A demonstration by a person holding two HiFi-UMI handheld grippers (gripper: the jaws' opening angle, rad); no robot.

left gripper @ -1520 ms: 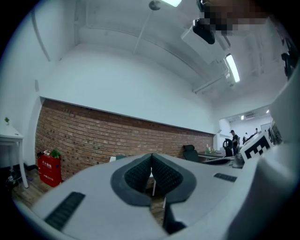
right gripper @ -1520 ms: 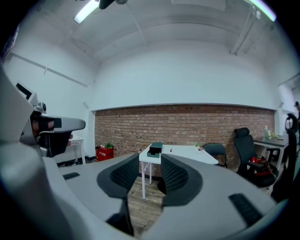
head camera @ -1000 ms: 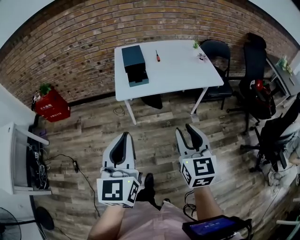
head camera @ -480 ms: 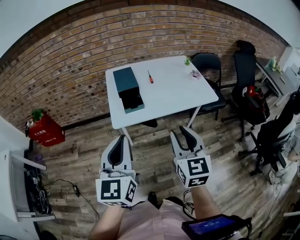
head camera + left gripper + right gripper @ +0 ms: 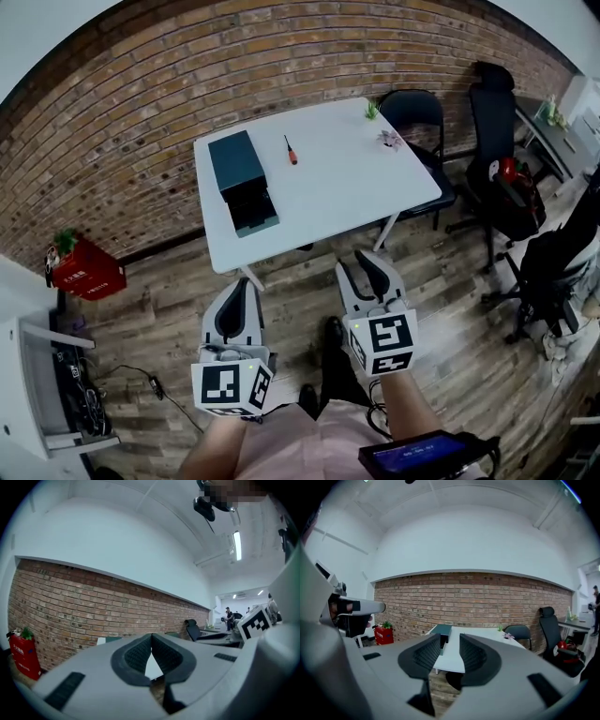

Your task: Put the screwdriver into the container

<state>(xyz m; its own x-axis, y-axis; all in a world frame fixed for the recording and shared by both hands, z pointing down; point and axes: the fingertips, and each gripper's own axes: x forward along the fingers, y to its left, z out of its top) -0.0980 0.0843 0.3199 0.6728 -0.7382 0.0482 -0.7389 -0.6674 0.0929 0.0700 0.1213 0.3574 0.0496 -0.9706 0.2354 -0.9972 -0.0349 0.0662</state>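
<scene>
Open floor (image 5: 300,300) between table (image 5: 319,223) edge and left gripper (image 5: 242,286) (tips together), right gripper (image 5: 366,260) spread, empty

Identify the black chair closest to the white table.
The low black chair at the white table's far corner; the tall black chair stands apart, farther right.
</scene>
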